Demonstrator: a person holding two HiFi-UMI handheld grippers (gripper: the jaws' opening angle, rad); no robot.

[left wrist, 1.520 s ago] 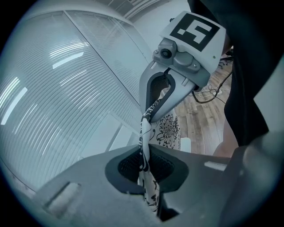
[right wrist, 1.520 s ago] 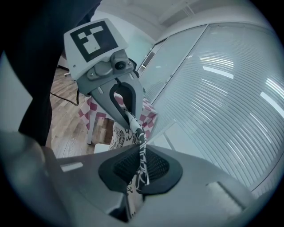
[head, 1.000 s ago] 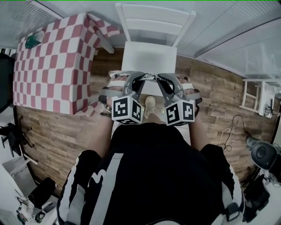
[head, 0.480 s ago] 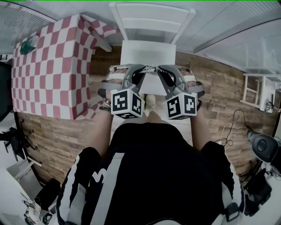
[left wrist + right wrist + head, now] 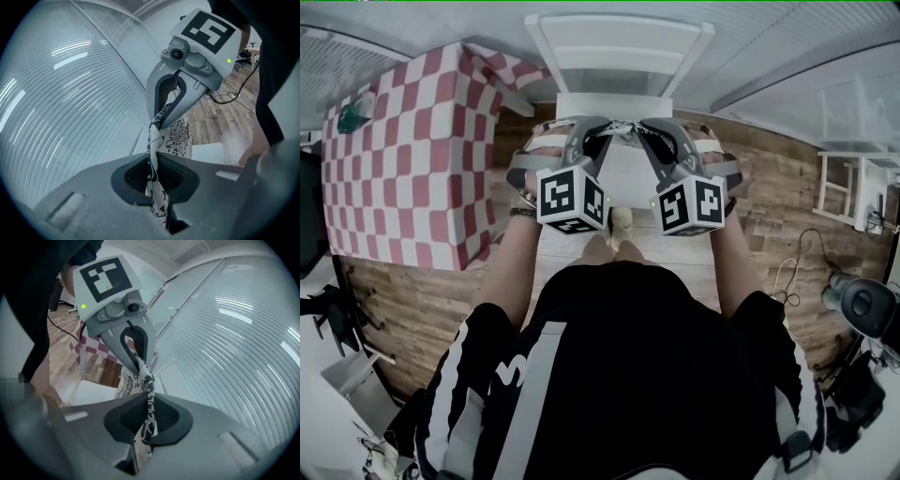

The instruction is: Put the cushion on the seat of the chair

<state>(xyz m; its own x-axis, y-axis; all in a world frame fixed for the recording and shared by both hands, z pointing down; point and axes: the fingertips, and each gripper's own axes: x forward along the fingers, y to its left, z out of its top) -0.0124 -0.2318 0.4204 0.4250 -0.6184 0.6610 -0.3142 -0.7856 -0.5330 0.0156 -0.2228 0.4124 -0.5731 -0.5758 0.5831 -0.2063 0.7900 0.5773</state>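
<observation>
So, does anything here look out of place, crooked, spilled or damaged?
Nothing stands out. The floral cushion hangs by its edge, pinched in the left gripper and the right gripper, near the white chair; nothing looks spilled or damaged.

The cushion is white with a black floral print. The chair is plain white. The counter is covered in red-and-white checks, and the floor shows brown wood planks.
</observation>
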